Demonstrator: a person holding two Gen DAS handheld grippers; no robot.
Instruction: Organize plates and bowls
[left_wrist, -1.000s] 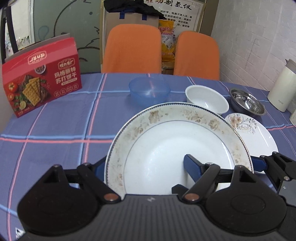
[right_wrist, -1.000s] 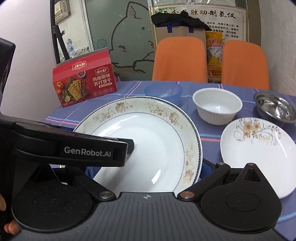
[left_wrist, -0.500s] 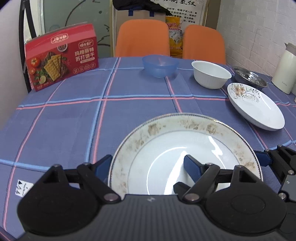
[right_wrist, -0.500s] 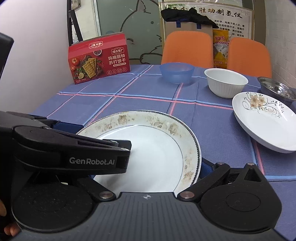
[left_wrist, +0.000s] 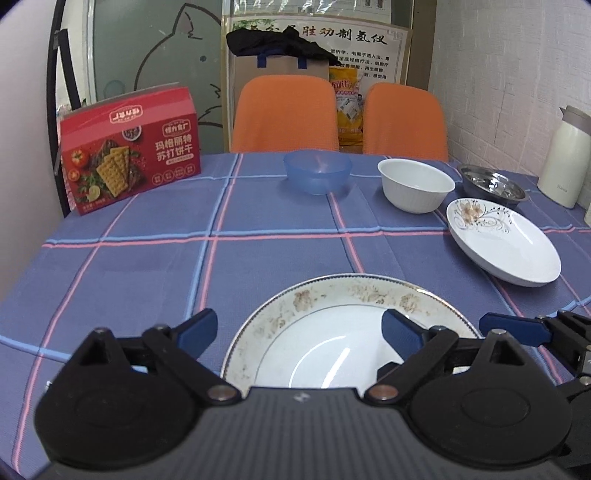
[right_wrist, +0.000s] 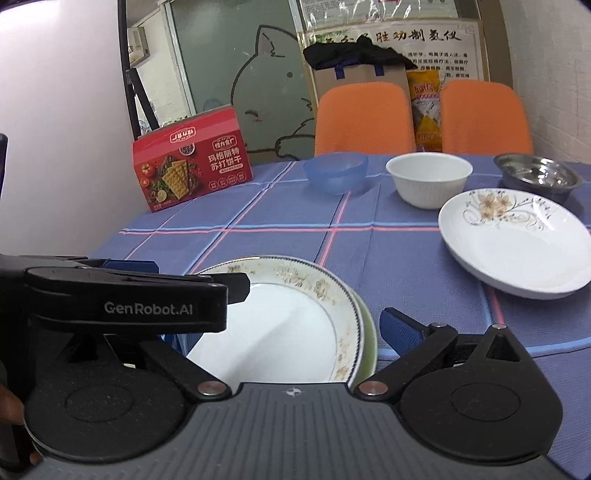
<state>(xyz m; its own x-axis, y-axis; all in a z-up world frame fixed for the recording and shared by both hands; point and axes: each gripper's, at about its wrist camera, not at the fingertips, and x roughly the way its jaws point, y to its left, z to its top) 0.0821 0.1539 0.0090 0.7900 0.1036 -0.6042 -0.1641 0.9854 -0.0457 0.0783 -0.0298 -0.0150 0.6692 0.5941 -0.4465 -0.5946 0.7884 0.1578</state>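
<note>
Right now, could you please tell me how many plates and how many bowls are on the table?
Plates: 3 (gold-rim, green under it, flower)
Bowls: 3 (blue, white, steel)
Total: 6

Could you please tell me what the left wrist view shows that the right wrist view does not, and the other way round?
Only the left wrist view shows the white jug at the far right edge. Only the right wrist view shows a green rim under the brown-patterned plate and the other gripper's printed side. Both show the cracker box, blue bowl, white bowl, steel bowl and flowered plate.
</note>
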